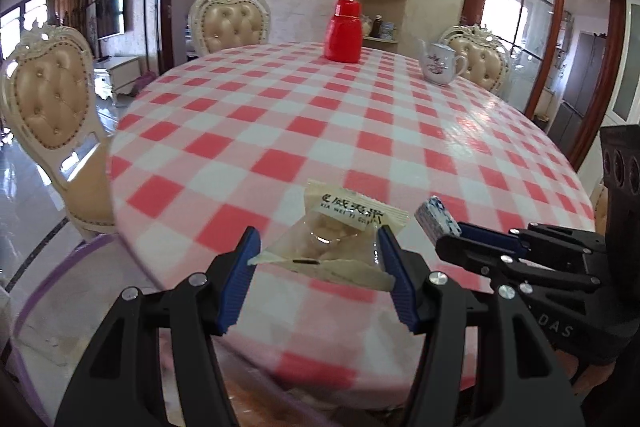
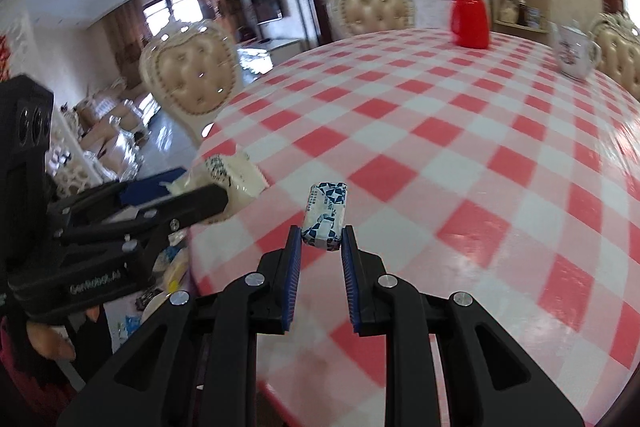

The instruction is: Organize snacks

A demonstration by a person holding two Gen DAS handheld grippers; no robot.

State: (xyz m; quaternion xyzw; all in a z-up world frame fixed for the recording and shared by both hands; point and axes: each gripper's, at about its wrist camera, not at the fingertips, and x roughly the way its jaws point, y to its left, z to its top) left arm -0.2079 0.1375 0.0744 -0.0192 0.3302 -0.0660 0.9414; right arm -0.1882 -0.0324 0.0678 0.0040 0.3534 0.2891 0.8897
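Evidently two snacks are in hand above the near edge of the counter [image 1: 360, 115], which wears a red-and-white checked cloth. The cream snack packet [image 1: 332, 239] sits crosswise between the left gripper [image 1: 316, 267] fingers, which stand half apart and clamp its crinkled sides; the blue-and-white wrapped candy [image 2: 326, 215] is pinched at its near end by the right gripper [image 2: 320, 251], whose fingers are nearly together.

Handling, as judged: both look light. The packet is a soft film pouch with loose pieces inside, so it will buckle and may slide; a hold across the filled middle, not the flat sealed edge, seems safer. The candy looks like a firm small block in slick wrapping, best gripped across its short sides.

Views compared: the left wrist view shows the packet's printed face and the candy only as a tip beside the right fingers. The right wrist view shows the candy's full length, more wrapped items lying low beside the counter edge, blurred, and a person's hand [image 2: 52, 343] under the left gripper. A red jar [image 1: 344, 31] and a teapot [image 1: 440, 63] stand far across.
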